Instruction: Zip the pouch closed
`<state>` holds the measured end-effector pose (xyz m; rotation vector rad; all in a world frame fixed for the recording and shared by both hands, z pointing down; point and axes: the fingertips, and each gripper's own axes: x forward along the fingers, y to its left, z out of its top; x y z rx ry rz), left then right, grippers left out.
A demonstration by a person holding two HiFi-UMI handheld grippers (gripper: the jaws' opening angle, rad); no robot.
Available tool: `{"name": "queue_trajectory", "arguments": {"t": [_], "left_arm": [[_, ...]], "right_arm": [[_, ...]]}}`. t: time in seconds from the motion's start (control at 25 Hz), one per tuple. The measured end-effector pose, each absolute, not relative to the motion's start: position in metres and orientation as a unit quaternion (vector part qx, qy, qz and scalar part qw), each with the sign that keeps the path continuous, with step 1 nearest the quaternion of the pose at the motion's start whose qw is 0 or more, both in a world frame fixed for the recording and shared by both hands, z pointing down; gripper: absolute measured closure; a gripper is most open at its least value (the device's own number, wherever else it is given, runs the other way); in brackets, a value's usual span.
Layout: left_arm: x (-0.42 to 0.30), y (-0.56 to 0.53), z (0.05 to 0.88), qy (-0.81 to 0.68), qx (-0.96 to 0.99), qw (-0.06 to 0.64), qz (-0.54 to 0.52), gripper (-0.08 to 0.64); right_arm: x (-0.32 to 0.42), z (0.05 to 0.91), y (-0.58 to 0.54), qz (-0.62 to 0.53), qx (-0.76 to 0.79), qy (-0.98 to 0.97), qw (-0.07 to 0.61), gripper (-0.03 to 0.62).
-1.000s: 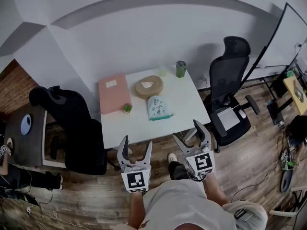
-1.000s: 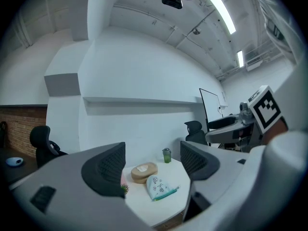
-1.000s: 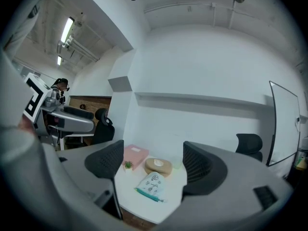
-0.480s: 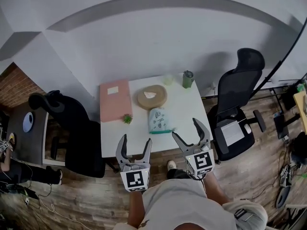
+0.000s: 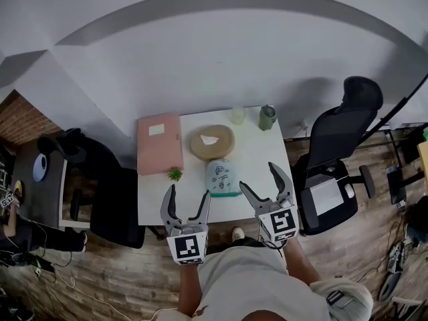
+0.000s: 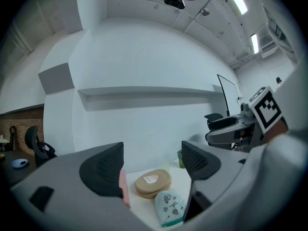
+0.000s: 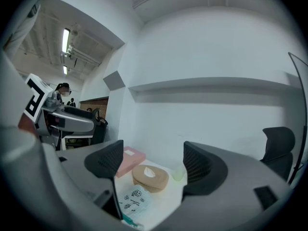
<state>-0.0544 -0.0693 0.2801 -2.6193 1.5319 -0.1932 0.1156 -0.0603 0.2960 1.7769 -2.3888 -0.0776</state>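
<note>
A white counter (image 5: 257, 159) is sitting mid-frame, carrying a flat pink box (image 5: 159, 144) at its left, a round tan case (image 5: 212, 142) beside it, a small green plant (image 5: 174, 174) below the box, and a green tumbler (image 5: 267, 118) at upper right. A black chair (image 5: 341, 152) is standing at the right.

I am seeing the pouch (image 5: 219, 177) showing pale blue-white, scattered with small dark doodles, a teal strip running along one edge. The counter (image 5: 257, 156) is showing white. The flat box (image 5: 159, 143) is showing salmon pink with a pale label, and the round case (image 5: 212, 142) tan with a white patch. The little plant (image 5: 174, 174) and the tumbler (image 5: 267, 118) are reading green. My left claw (image 5: 186, 196) and right claw (image 5: 258, 177) are showing grey with black pads (image 6: 102, 170), their cubes (image 5: 188, 247) wearing black-and-white square markers. The chairs (image 5: 348, 122) are showing black, the floor (image 5: 120, 273) brown wood planks.
</note>
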Motion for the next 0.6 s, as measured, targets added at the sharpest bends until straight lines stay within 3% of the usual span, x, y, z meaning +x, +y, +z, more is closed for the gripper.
{"name": "queue_trajectory", "arguments": {"t": [0.6], "left_arm": [[-0.048, -0.143, 0.316, 0.481, -0.873, 0.022, -0.08, 0.189]], "right_arm": [[0.114, 0.329, -0.127, -0.001, 0.594, -0.797, 0.111, 0.213]]}}
